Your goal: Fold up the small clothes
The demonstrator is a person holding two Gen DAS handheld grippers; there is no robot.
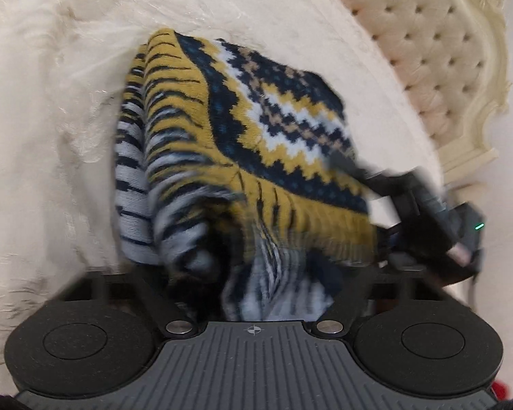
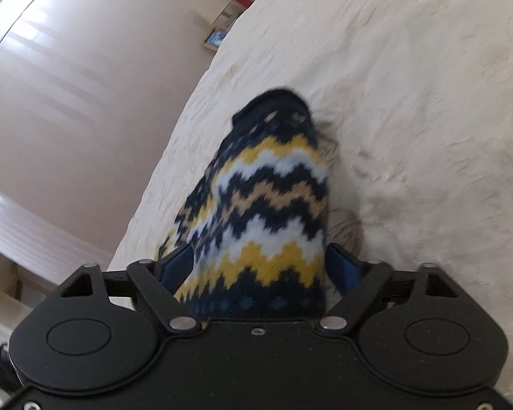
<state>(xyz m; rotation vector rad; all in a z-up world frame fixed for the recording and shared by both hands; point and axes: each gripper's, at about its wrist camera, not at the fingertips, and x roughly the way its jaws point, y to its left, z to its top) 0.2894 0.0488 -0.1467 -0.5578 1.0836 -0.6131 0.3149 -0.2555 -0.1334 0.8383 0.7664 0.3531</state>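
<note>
The knitted sweater (image 1: 242,130), patterned in navy, yellow and white, hangs lifted over the cream bedspread (image 1: 51,119), bunched between both tools. The left gripper (image 1: 256,273) has cloth heaped over its fingers; whether they are clamped cannot be told. The right gripper (image 2: 260,266) has its blue fingers (image 2: 176,264) pressed against the sweater's sides, clamped on it. A tufted headboard (image 1: 427,51) stands far right.

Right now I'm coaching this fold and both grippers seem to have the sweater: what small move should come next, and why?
Probably carry the lifted edge across and lower it onto the bedspread. The patterned knit sweater hangs bunched and blurred, pinched in the left gripper and the right gripper, and nothing lies flat yet, so a fold needs it laid down.
</note>
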